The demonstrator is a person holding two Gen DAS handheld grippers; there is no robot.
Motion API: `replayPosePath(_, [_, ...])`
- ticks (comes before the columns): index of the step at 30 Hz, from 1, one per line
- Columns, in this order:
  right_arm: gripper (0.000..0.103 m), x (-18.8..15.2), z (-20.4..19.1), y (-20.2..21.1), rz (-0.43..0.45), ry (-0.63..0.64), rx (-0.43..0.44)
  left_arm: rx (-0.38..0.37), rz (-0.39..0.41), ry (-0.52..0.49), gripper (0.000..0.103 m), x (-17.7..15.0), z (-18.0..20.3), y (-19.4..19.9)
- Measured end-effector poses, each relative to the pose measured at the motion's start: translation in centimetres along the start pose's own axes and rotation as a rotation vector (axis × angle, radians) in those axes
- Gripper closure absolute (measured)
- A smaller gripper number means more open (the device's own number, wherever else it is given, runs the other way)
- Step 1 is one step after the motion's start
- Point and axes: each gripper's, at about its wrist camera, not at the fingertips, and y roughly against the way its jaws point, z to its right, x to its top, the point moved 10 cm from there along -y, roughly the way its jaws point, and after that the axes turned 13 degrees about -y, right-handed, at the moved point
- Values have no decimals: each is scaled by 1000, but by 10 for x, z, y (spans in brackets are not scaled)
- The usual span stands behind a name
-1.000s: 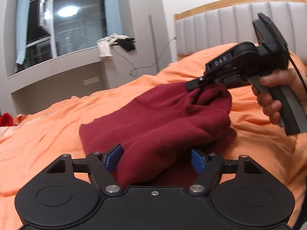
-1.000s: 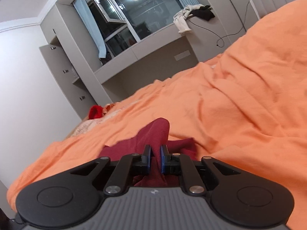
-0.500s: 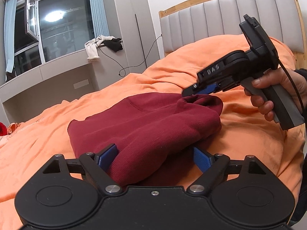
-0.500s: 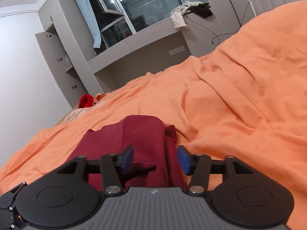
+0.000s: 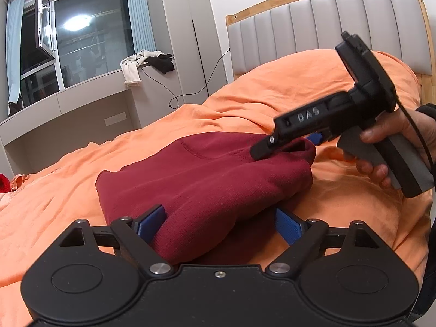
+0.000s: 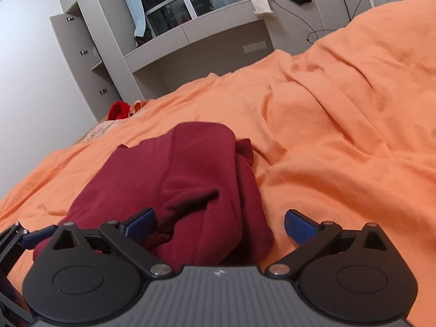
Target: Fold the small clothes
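Where pinched before, right gripper (image 6: 219,224) opening.

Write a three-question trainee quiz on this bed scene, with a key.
1. True or false: the dark red garment lies on an orange bedcover.
2. What hangs over the window ledge? A) pale cloth B) a blue towel C) a pillow
3. The headboard has grey padded panels in a frame of ____.

Key: 1 true; 2 A; 3 wood.
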Motion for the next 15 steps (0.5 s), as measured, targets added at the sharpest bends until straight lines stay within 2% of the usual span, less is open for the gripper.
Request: replayPosePath(15, [0, -1, 7, -2, -22, -14, -2, 6, -4, -16, 14, -1, 3, 2])
